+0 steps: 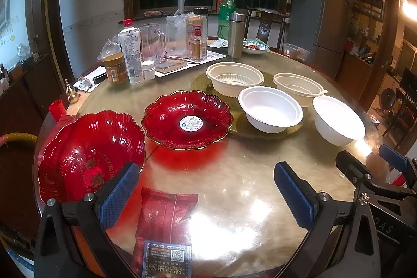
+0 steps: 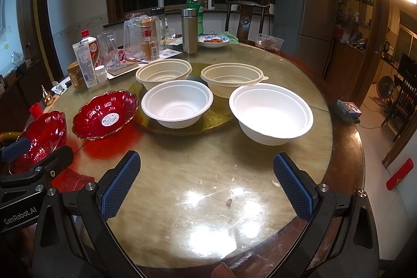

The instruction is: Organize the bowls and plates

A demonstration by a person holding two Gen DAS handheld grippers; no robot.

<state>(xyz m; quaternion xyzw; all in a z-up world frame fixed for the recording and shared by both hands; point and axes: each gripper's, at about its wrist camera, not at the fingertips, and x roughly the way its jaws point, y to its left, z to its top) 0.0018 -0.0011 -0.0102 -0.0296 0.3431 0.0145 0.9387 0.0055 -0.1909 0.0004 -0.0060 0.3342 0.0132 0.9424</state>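
Nearest the left wrist camera, the left gripper point(image 1: 207, 196) hovers over the glossy round table point(image 1: 234, 173) with its jaws spread wide and nothing between them. A red snack packet point(image 1: 166, 215) lies on the tabletop just below it. The left blue pad point(image 1: 118, 197) overlaps the rim of a red scalloped plate point(image 1: 86, 153) sitting at the table's near-left edge (whether pad and plate actually touch, I cannot tell). The right gripper point(image 2: 207, 185) likewise hangs over bare tabletop, jaws spread apart, holding nothing.

A little farther in, a second red plate point(image 1: 187, 119) with a white sticker at its centre stands just beside the first, and apart from it. To its right, a white bowl point(image 2: 177, 106) rests on the gold turntable point(image 2: 221, 121), and another white bowl point(image 2: 271, 113) sits off the turntable on the table, nearest the right gripper.

Behind those come two cream plastic bowls: one cream bowl point(image 2: 164, 73) on the turntable, the other cream bowl point(image 2: 232, 78) at its right edge, just behind the larger white one.

At the far side stand a steel flask point(image 2: 189, 30), a green bottle point(image 2: 195, 7), jars and a glass mug point(image 2: 109, 48), with a dish of food point(image 2: 213, 41) beyond, near a wooden chair point(image 2: 246, 17) and a grey fridge point(image 2: 312, 12)
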